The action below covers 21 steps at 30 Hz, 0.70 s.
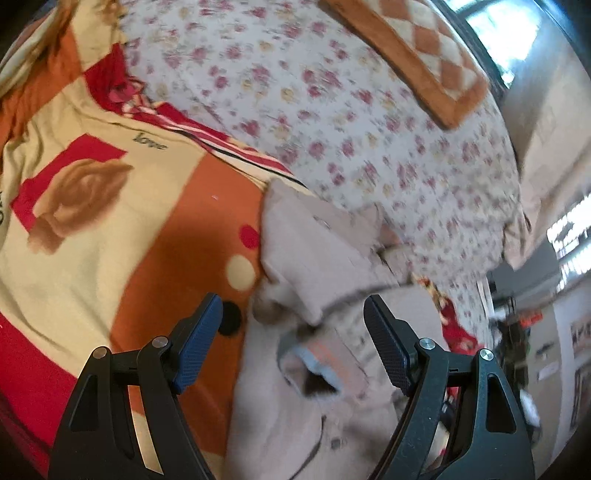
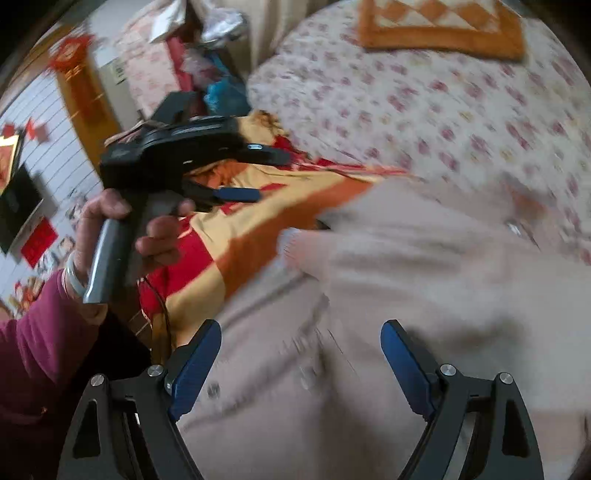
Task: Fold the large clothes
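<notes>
A large beige garment lies crumpled on the bed, with a folded flap above and a collar-like opening lower down. My left gripper hangs open just over that garment, nothing between its blue pads. In the right wrist view the same beige garment fills the lower half, blurred. My right gripper stands open above it, holding nothing. Further left, a hand in a maroon sleeve holds the left gripper, open over the blanket's edge.
The garment rests on an orange, red and cream rose-print blanket beside a floral sheet. An orange checkered cushion lies at the far side of the bed. Bags and clutter stand past the bed's edge.
</notes>
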Available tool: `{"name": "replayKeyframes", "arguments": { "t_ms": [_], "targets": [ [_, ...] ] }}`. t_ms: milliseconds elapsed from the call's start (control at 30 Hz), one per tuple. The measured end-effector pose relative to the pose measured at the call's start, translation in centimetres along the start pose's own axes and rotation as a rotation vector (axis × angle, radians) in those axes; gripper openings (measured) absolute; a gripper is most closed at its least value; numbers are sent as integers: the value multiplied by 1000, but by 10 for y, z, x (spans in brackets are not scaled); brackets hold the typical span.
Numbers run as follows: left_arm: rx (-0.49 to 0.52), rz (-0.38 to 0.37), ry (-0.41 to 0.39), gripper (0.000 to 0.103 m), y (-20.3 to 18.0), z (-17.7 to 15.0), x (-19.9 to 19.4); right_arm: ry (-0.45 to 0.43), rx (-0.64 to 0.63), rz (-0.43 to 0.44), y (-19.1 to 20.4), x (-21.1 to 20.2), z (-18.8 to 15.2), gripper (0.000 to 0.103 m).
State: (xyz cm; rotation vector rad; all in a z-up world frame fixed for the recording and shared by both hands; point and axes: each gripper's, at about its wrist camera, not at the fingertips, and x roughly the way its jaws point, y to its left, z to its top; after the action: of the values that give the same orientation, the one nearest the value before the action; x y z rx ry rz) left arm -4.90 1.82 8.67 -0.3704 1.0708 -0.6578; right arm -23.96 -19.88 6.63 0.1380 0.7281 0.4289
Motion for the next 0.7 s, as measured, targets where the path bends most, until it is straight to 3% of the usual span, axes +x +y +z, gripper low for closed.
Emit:
{"name": "replayKeyframes", "arguments": {
  "t_ms": [200, 300, 367, 433, 500, 567, 700],
  "targets": [
    [210, 31, 127, 79, -46, -35, 19, -19, 218, -115, -60, -47, -34, 86],
    [294, 115, 140, 79, -61, -48, 32, -48, 300, -168, -81, -71, -51, 86],
    [288, 164, 147, 79, -61, -52, 46, -72, 327, -207, -91, -90, -61, 86],
    [225, 150, 182, 67, -55, -52, 60, -84, 346, -248, -101, -100, -67, 86],
    [218, 165, 190, 36, -57, -50, 66, -93, 372, -300, -112, -112, -73, 86],
    [257, 164, 140, 13, -69, -45, 56, -114, 411, -338, -124, -125, -80, 86],
    [274, 39, 26, 9, -94, -20, 25, -129, 469, -427, -143, -139, -87, 86]
  ]
}}
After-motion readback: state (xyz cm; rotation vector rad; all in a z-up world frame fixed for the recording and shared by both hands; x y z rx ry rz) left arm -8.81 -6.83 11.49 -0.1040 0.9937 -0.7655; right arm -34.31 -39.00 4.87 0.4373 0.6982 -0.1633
